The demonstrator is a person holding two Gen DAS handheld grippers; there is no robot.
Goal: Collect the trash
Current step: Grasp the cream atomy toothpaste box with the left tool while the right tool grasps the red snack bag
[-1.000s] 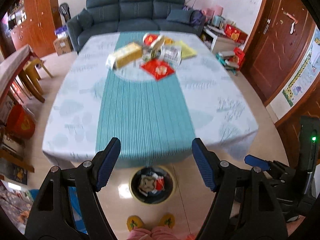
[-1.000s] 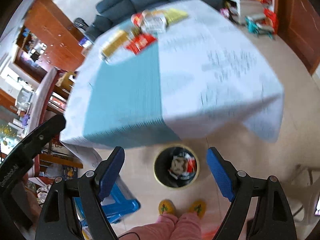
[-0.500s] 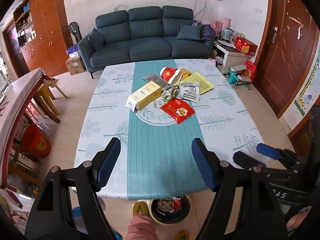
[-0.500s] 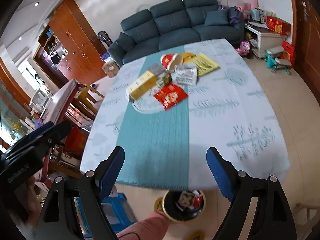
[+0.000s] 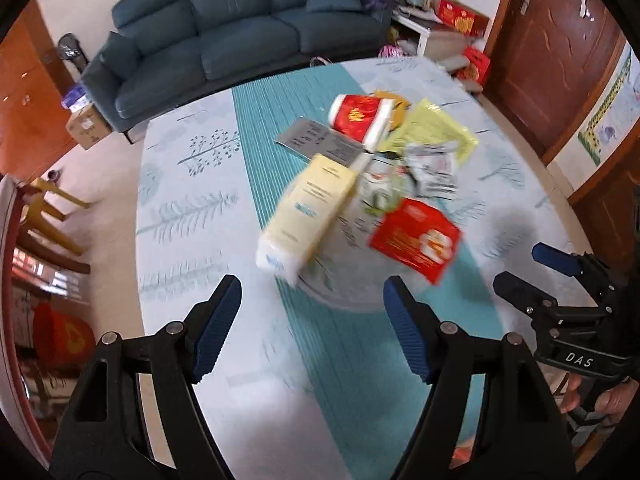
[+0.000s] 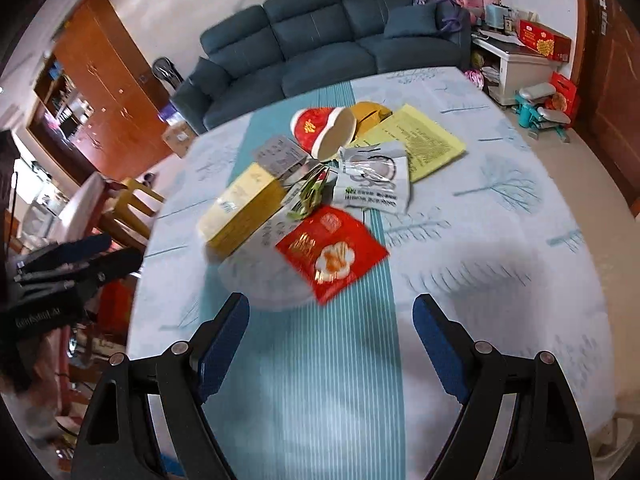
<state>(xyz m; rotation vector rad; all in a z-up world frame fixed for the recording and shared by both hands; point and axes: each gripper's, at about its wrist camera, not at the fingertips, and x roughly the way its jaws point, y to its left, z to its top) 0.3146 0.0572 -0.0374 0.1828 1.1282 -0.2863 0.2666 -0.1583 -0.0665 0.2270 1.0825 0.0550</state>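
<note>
Both grippers same build: left gripper (image 5: 312, 312) and right gripper (image 6: 330, 328) have black plastic arms with triangular cutouts, silver pivot screws, and ribbed blue pads (image 5: 214, 326). White "DAS" lettering shows on the right unit's body.

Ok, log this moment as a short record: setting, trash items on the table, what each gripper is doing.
setting: table with a pale tree-print cloth and teal runner; dark blue sofa behind
trash pile: red packet nearest; yellow box to its left; white pouch; yellow leaflet; red paper cup on its side; grey card
left gripper: open, empty, above the table short of the pile
right gripper: open, empty, just short of the red packet
contact: none
</note>
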